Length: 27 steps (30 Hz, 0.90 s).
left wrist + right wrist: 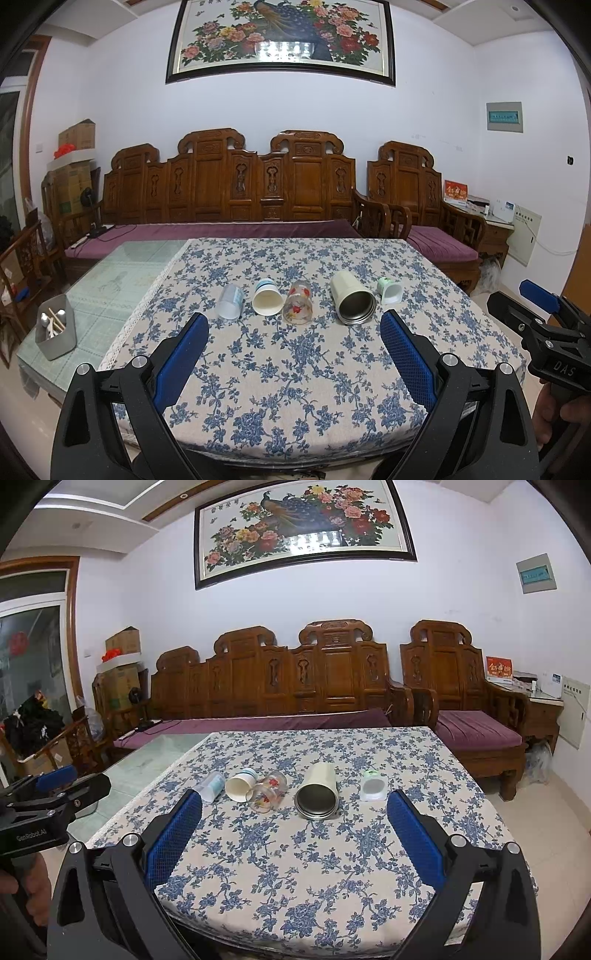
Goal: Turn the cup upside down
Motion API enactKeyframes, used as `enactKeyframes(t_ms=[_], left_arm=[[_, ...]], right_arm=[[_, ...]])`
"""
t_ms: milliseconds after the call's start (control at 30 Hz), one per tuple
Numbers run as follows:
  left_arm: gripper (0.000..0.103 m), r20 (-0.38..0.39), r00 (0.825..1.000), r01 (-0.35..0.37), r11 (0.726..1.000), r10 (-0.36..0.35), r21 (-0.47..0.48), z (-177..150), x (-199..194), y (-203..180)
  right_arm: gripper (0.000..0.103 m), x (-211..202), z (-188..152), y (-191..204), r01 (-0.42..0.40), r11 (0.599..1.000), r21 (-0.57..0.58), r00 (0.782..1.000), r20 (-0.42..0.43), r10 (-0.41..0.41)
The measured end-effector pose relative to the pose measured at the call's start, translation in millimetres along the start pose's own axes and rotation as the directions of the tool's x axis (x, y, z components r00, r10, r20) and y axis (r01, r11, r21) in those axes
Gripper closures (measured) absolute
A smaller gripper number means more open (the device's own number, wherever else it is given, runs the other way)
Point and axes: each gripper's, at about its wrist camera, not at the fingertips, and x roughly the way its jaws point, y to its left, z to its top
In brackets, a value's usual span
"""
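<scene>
Five toppled cylinders: frosted plastic (231, 301), paper (266, 297), glass (297, 302), steel-lined (352, 302), ceramic (389, 290).

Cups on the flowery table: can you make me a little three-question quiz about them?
1. True or false: the metal-lined tumbler stands upright.
2. How many cups lie on the tablecloth?
3. Which cup has red flowers: A paper cup, B glass cup, C small green-and-white cup?

Key: 1 false, it lies on its side; 2 five, counting the clear plastic cup; 3 B.
</scene>
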Motion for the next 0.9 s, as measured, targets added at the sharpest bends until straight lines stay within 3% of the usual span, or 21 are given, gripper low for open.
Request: enactKeyframes(t_ms=[467, 900], left_arm=[[0.013, -0.01, 1.0, -0.004, 1.0, 0.004, -0.007, -3.9, 3.9, 2.3], [0.013, -0.126, 0.991, -0.035, 0.999, 0.033, -0.013, -15.2, 42.5, 26.8]], right_arm=[[0.002, 1.9, -1.9, 4.4, -0.014, 1.0, 0.0, 1.0, -0.006, 0.014], [0.002, 42.1, -17.1, 4.9, -0.055, 0.998, -0.01, 0.996, -0.074, 0.055]])
